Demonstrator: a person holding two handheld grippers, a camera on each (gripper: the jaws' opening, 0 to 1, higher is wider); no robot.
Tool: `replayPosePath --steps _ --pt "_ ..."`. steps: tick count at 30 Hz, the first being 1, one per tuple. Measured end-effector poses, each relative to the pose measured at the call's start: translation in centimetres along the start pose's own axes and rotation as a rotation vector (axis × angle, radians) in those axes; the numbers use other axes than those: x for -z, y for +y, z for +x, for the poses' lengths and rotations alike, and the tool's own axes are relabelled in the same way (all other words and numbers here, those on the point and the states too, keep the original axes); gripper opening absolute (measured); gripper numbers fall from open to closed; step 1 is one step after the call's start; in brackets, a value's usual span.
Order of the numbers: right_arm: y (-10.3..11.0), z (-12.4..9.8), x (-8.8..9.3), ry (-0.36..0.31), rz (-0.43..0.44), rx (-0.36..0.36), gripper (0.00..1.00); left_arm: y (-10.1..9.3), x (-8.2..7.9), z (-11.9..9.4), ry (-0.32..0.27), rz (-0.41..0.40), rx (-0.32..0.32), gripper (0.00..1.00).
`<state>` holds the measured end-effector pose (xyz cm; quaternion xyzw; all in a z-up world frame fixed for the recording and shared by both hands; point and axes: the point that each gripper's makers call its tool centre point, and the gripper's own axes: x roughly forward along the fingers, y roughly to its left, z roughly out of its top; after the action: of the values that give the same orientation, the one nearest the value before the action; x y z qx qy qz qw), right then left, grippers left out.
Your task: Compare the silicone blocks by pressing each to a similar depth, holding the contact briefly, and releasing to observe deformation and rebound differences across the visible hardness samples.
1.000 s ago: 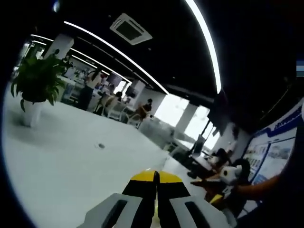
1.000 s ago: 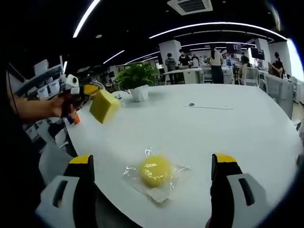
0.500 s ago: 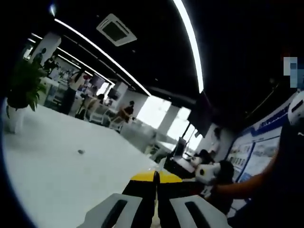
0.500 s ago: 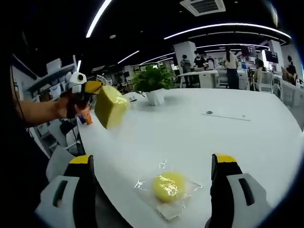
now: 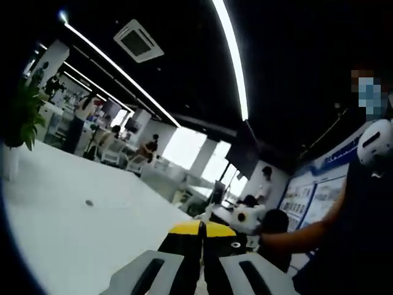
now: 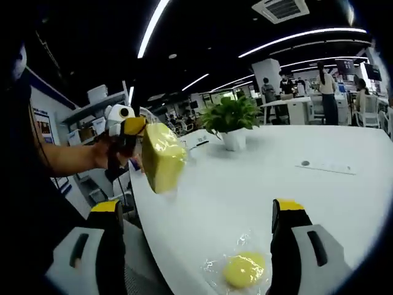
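Holding a yellow silicone block [image 6: 162, 157] in the air above the near edge of the white table [image 6: 270, 184], the left gripper [image 6: 136, 127] appears in the right gripper view at the left, gripped by a hand [image 6: 104, 153]; its yellow-tipped jaws are clamped on one side of the block, which is wrapped in clear film and tilted. In the left gripper view those same jaws [image 5: 201, 228] meet with only a thin dark seam between them, and the block itself cannot be made out there. The right gripper [image 6: 198, 212] stands wide apart with nothing between its jaws. On the table, low between them, lies a round yellow silicone piece [image 6: 244, 270] in a clear plastic bag. Farther back on the table stands a potted plant [image 6: 231, 120] in a white pot, well apart from both yellow pieces.
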<state>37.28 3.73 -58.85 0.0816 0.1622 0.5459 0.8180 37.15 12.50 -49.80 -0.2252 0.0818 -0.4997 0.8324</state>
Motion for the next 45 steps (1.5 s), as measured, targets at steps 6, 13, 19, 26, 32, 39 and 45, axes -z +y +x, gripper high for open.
replayPosePath --steps 6,13,19,26,32,39,45 --pt "0.9 1.5 0.8 -0.004 0.027 -0.042 0.83 -1.0 0.3 0.7 0.009 0.009 0.021 0.0" --pt "1.9 2.5 0.0 -0.042 0.02 -0.082 0.84 -1.7 1.2 1.4 0.036 0.017 0.041 0.0" --pt "2.7 2.9 -1.0 -0.103 0.031 -0.125 0.78 -2.7 1.1 2.1 0.024 0.005 0.072 0.0" --pt "3.4 2.6 -1.6 -0.175 0.073 -0.172 0.7 -3.3 1.8 3.1 0.038 -0.006 0.089 0.0" --pt "4.0 2.4 -1.8 -0.188 0.085 -0.194 0.61 -3.6 1.2 3.5 0.008 -0.019 0.099 0.0" --pt "4.1 2.2 -2.7 -0.229 0.091 -0.192 0.53 -4.2 1.6 3.7 0.014 -0.024 0.108 0.0" --pt "5.0 2.1 -3.1 -0.249 0.086 -0.231 0.37 -4.7 1.6 3.7 0.012 -0.026 0.117 0.0"
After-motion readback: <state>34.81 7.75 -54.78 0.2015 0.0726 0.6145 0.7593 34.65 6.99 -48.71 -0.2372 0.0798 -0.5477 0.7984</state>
